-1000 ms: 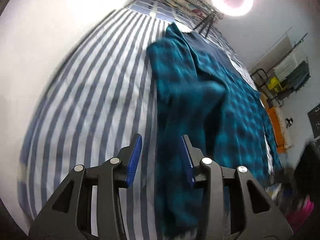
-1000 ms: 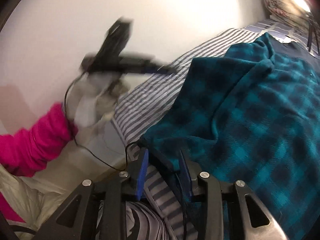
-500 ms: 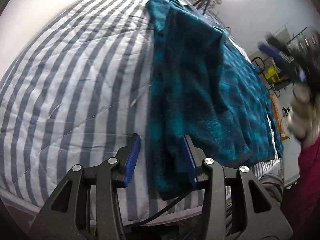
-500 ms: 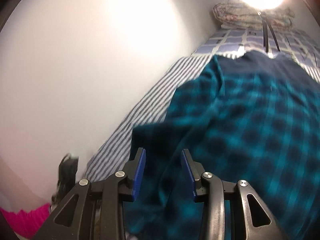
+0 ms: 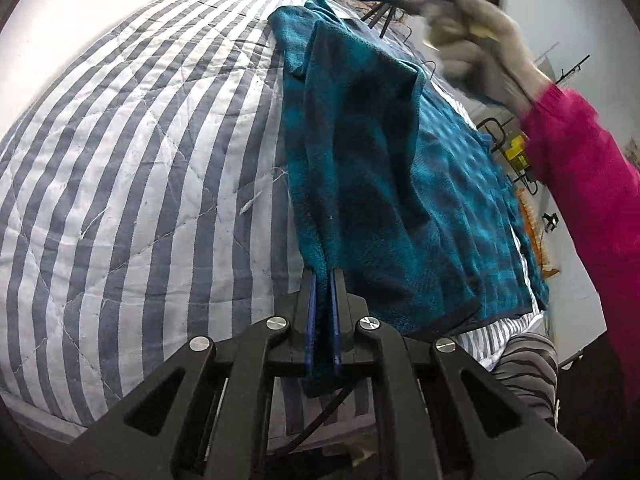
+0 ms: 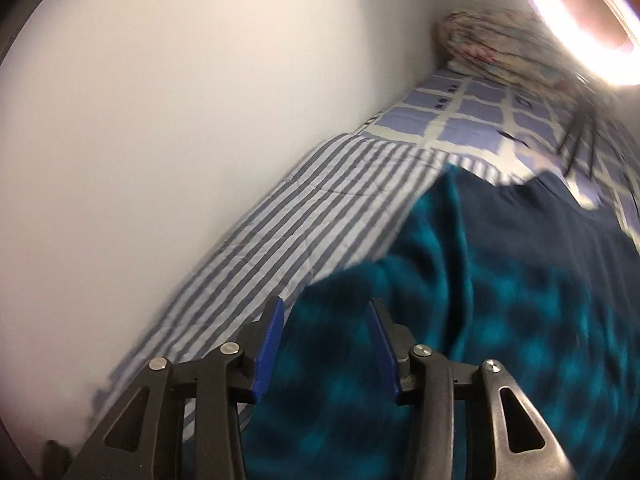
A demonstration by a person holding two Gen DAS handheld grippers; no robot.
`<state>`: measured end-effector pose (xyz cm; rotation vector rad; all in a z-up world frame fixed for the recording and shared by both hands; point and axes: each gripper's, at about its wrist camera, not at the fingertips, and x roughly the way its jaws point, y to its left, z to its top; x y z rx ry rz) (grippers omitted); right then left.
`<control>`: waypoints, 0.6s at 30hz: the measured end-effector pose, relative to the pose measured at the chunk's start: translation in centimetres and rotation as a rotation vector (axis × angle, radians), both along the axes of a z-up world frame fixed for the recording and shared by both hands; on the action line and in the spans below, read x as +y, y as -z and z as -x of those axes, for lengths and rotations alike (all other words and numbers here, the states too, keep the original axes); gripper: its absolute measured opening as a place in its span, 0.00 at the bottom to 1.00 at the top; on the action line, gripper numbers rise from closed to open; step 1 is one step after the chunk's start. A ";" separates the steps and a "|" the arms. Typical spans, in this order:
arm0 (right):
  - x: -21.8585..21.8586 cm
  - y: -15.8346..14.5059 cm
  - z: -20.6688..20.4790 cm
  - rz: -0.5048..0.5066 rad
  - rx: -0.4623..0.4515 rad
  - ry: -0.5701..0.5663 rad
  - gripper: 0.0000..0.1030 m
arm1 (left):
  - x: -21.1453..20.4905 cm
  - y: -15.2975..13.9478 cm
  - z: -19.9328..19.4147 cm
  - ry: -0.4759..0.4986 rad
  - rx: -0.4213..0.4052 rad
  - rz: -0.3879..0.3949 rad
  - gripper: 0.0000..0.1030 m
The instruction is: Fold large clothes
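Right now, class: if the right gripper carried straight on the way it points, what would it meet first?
Most likely the teal plaid garment spread on the striped bedcover. The right gripper has just been opening, nothing between its pads, and that cloth fills the view ahead. Blur leaves the depth uncertain.

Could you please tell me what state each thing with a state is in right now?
Left gripper: just closed, shut on the teal plaid garment's near edge.
Right gripper: open, jaws just widening, empty above the cloth.
Teal plaid garment: partly folded, lying on the striped quilt.
Ring light: on.
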<state>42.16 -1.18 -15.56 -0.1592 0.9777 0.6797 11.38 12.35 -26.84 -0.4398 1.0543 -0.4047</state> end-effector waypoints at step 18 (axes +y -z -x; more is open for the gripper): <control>4.2 5.7 -1.7 0.276 -0.109 -0.241 0.11 | -0.5 0.9 0.2 0.051 -0.026 -0.013 0.04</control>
